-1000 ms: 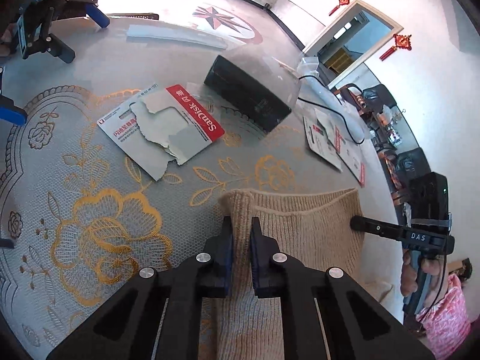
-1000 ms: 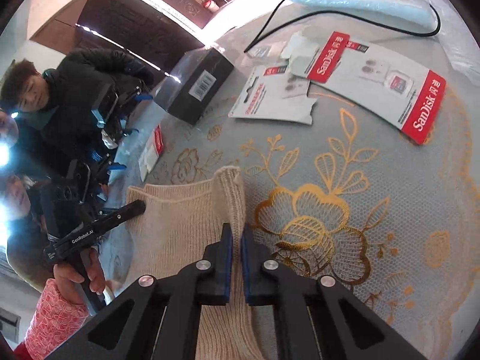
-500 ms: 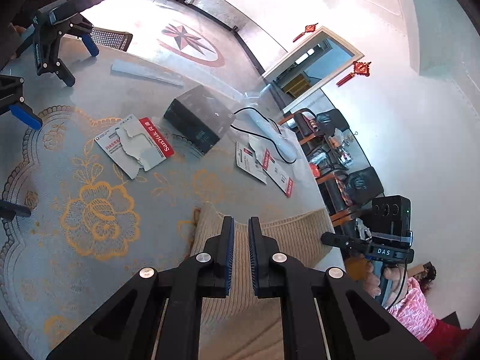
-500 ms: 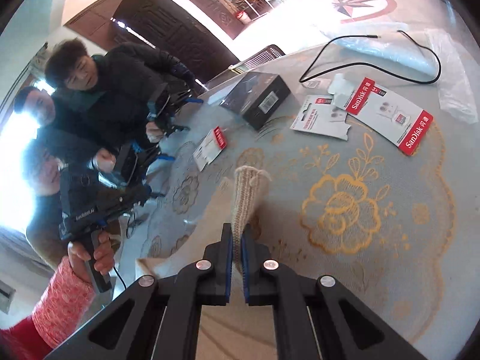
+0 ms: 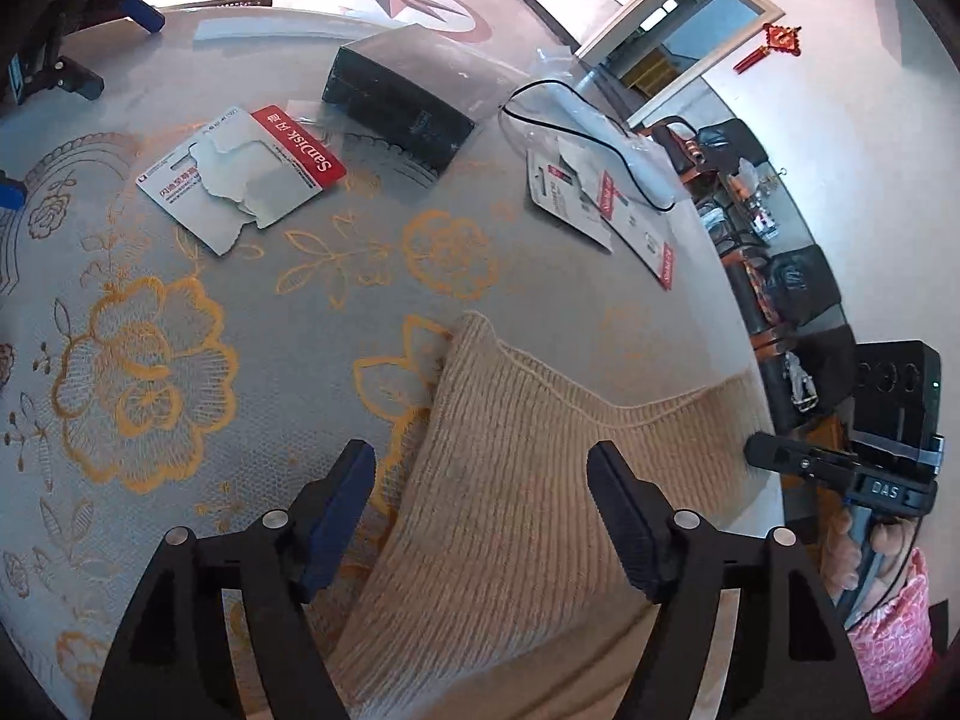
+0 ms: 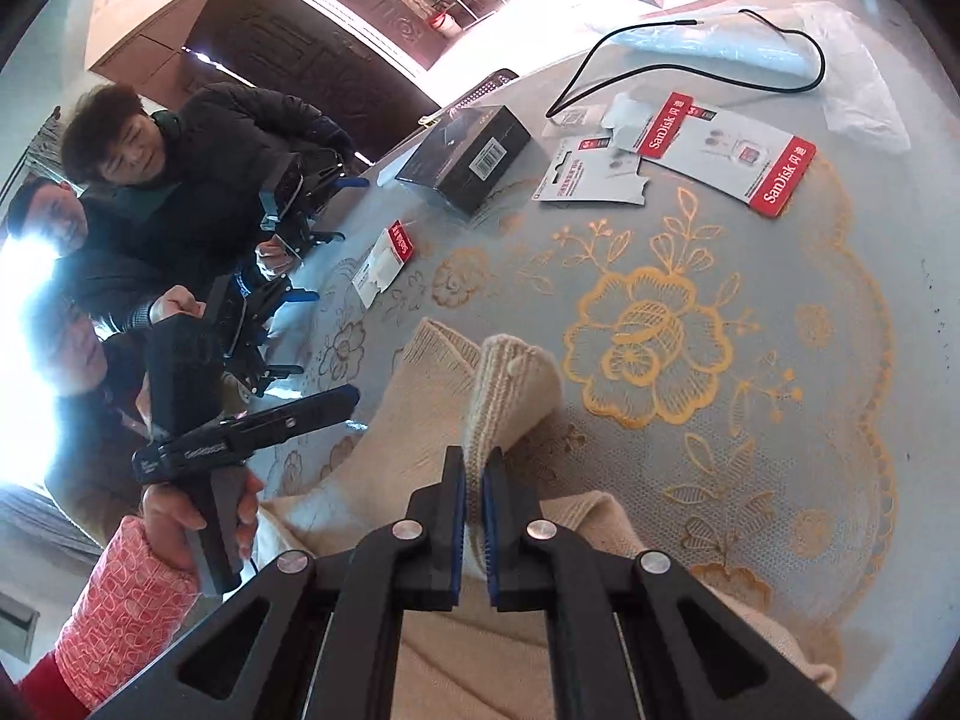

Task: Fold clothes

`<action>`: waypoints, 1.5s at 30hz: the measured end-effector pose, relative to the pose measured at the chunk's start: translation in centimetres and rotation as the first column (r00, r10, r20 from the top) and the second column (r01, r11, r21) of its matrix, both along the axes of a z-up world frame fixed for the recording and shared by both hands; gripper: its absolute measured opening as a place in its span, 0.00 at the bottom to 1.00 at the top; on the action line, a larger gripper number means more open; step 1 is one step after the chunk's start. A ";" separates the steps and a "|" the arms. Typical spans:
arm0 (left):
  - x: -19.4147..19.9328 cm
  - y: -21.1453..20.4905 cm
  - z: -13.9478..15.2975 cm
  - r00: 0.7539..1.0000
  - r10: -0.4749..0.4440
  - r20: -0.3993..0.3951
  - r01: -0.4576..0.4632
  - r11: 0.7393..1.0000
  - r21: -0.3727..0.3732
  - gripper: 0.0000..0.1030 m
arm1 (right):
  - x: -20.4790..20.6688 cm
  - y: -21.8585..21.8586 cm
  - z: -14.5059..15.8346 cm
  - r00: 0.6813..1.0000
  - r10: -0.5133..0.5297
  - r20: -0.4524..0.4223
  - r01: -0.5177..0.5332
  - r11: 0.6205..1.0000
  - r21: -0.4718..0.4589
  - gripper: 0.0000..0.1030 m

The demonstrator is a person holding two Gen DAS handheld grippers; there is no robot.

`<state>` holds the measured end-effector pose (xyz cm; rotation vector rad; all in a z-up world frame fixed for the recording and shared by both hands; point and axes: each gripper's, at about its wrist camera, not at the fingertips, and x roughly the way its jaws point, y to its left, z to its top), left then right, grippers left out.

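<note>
A beige ribbed knit garment [image 5: 528, 480] lies on the table's near edge, its hem sagging between two raised corners. My left gripper [image 5: 480, 468] hovers over it with fingers spread wide, open and holding nothing. In the right wrist view the same knit garment [image 6: 432, 396] has one corner lifted and bunched, and my right gripper [image 6: 473, 468] is shut on that corner. The right gripper also shows at the right edge of the left wrist view, held by a hand in a pink sleeve.
A lace-patterned tablecloth [image 5: 150, 360] covers the round table. On it lie a black box [image 5: 396, 102], torn SanDisk cards [image 5: 240, 174], more cards [image 6: 732, 156] and a black cable [image 6: 690, 48]. Persons holding other grippers [image 6: 288, 198] sit at the far left.
My left gripper has gone from shut on the garment edge to wide open, letting the cloth drop. The right gripper stayed shut on its corner, and both came lower toward the table.
</note>
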<state>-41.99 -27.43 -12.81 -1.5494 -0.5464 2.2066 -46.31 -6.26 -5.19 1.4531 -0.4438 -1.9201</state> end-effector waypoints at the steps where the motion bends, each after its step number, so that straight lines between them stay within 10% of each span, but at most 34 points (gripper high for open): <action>1: -0.3 0.0 -0.2 1.000 -0.001 0.008 0.001 1.000 -0.002 0.72 | -0.1 0.1 0.0 1.000 0.002 0.002 -0.002 1.000 -0.006 0.04; 14: -1.7 2.2 -1.5 0.996 -0.084 -0.013 0.085 0.996 0.035 0.74 | -0.5 0.7 -1.2 1.000 0.007 0.030 -0.006 1.000 -0.028 0.04; 23: -2.1 1.8 -2.4 0.997 -0.077 0.002 0.077 0.997 -0.015 0.06 | -0.6 0.3 -1.6 0.999 0.002 0.037 -0.001 1.000 -0.028 0.04; 36: -0.6 -1.8 2.5 0.989 0.047 -0.138 -0.031 0.993 0.114 0.05 | -0.7 0.8 -0.9 0.998 -0.054 0.032 0.056 0.997 -0.054 0.04; 45: 7.0 -4.3 6.8 0.964 0.020 -0.267 0.058 0.958 0.281 0.05 | 3.2 -0.1 3.4 0.992 0.074 -0.105 -0.077 0.997 -0.025 0.04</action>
